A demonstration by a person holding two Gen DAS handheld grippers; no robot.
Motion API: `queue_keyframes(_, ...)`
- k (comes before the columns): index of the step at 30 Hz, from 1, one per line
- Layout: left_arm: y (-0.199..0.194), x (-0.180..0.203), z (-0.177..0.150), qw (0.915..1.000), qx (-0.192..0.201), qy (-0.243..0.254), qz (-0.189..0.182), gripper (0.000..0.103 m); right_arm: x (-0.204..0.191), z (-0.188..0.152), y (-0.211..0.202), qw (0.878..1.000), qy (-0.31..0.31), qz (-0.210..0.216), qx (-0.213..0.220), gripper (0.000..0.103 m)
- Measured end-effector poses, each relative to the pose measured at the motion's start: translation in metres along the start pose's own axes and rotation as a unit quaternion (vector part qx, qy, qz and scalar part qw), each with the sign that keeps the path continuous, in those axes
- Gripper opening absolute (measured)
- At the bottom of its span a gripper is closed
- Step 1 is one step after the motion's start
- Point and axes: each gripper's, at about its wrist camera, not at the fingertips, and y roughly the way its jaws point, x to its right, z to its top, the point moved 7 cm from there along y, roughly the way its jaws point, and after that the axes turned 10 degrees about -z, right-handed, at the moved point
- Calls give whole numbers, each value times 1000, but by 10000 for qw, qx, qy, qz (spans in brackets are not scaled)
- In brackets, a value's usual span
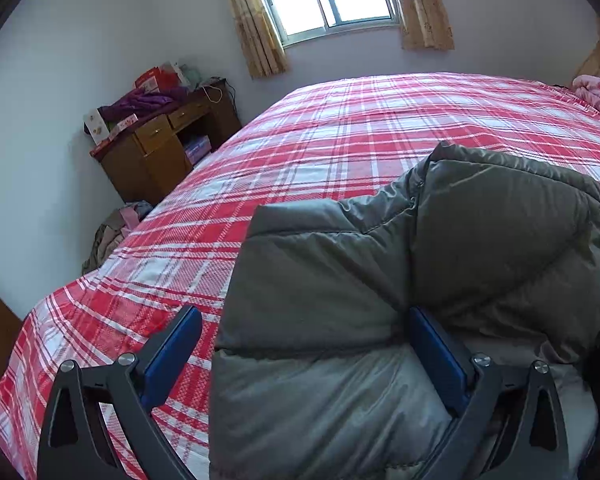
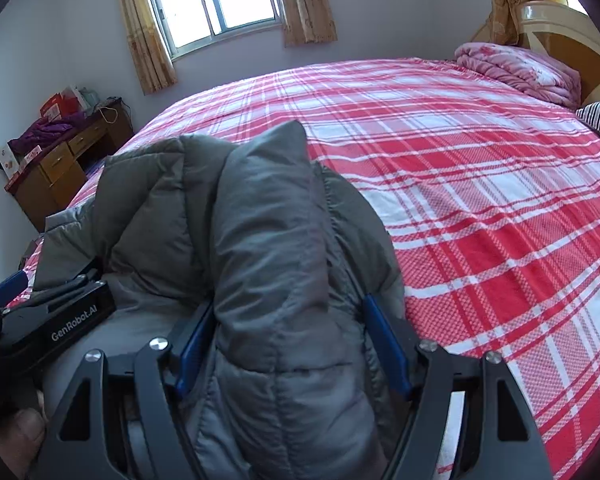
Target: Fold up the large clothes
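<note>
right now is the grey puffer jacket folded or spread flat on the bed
Folded, at least partly: the grey puffer jacket sits bunched and doubled over itself on the plaid bedspread, not laid out flat. How neat the fold is, cannot tell.

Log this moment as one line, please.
stage: fold underway | jacket: bunched on plaid bed | right gripper: clamped on jacket | left gripper: open, jacket edge between pads

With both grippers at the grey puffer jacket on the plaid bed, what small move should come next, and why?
Probably draw the right gripper back off the jacket. The jacket already lies bunched and doubled over on the bed, with its thick fold between the right gripper's fingers, while the left gripper stands open with only one finger against the fabric.
</note>
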Motion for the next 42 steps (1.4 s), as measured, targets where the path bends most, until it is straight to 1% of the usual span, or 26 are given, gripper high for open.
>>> queue_keyframes(6,7,-2,-3,9998,-99,-103,-124,102,-2,-3,5,10000,-9,-33,-84,75)
queue_keyframes(11,8,-1,-5,9998,-114,-121,-141,102,-3,-6,8,9998,-47,-82,-183,76)
queue_keyframes(20,14,1,-6,9997,-241,-44,-93,102,-5,-8,11,9993,-106,-190,-291,78)
queue_keyframes(24,16,0,-7,9995,-296,-54,-130,102,-5,-9,12,9991,-129,-221,-345,79)
queue_keyframes(42,18,-1,-8,9993,-327,-72,-165,102,-6,-8,16,9989,-156,-232,-378,81)
